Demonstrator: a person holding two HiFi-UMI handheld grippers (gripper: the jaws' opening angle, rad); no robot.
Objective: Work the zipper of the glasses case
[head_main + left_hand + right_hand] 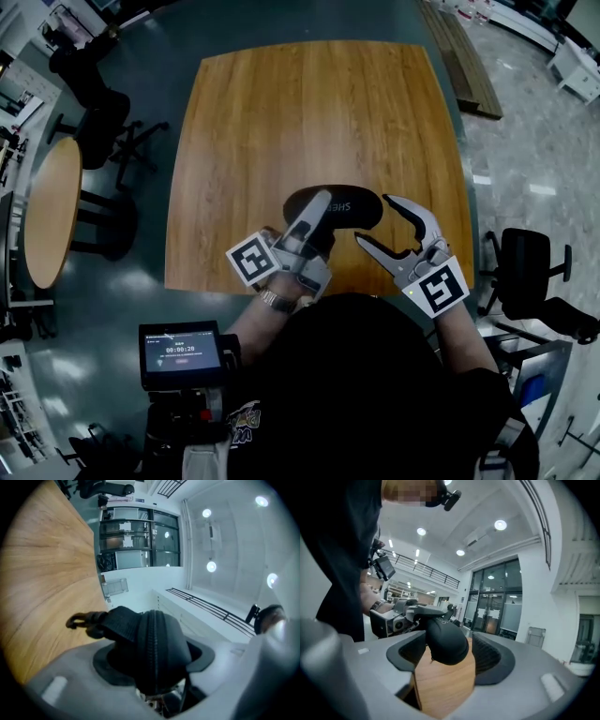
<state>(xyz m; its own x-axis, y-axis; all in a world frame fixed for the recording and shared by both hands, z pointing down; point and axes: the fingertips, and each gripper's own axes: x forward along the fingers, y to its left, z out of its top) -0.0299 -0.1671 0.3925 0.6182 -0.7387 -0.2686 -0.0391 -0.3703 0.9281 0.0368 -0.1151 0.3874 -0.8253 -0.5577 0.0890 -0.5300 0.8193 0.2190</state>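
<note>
Case (349,208) pinched firm in my left tool (317,214); my right tool (375,220), spread and empty, should catch the zipper (153,639) by its pull and draw steadily.

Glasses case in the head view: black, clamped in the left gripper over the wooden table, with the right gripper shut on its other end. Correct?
Not the right gripper: it is open, jaws wide apart at the end of the glasses case, as the right gripper view shows. The left gripper does clamp it.
</note>
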